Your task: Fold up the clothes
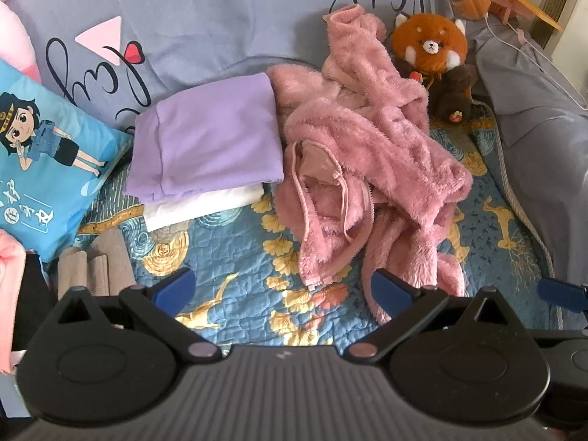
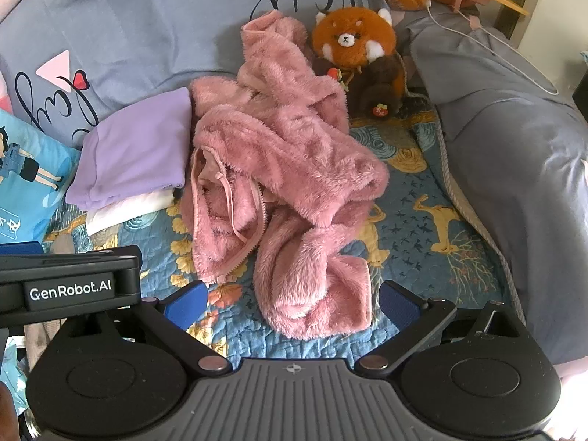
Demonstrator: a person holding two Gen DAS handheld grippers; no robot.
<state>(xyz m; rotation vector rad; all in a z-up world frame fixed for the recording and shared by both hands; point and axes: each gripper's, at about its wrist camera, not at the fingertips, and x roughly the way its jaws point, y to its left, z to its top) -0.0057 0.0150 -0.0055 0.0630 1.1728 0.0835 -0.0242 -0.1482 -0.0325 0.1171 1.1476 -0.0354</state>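
Note:
A crumpled pink fleece zip jacket (image 1: 371,169) lies on the blue patterned quilt (image 1: 235,257); it also shows in the right wrist view (image 2: 286,169). A folded purple garment (image 1: 209,136) lies on a folded white one (image 1: 205,205) to its left. My left gripper (image 1: 284,290) is open and empty, just short of the jacket's hem. My right gripper (image 2: 292,303) is open, its blue pads on either side of the jacket's near sleeve end (image 2: 316,294), not closed on it. A pad of the right gripper (image 1: 560,294) shows at the left view's right edge.
A red panda plush (image 1: 430,51) sits behind the jacket, also in the right wrist view (image 2: 356,44). Grey bedding (image 2: 514,147) is bunched at the right. A blue cartoon pillow (image 1: 40,154) and folded beige cloth (image 1: 95,264) lie at the left.

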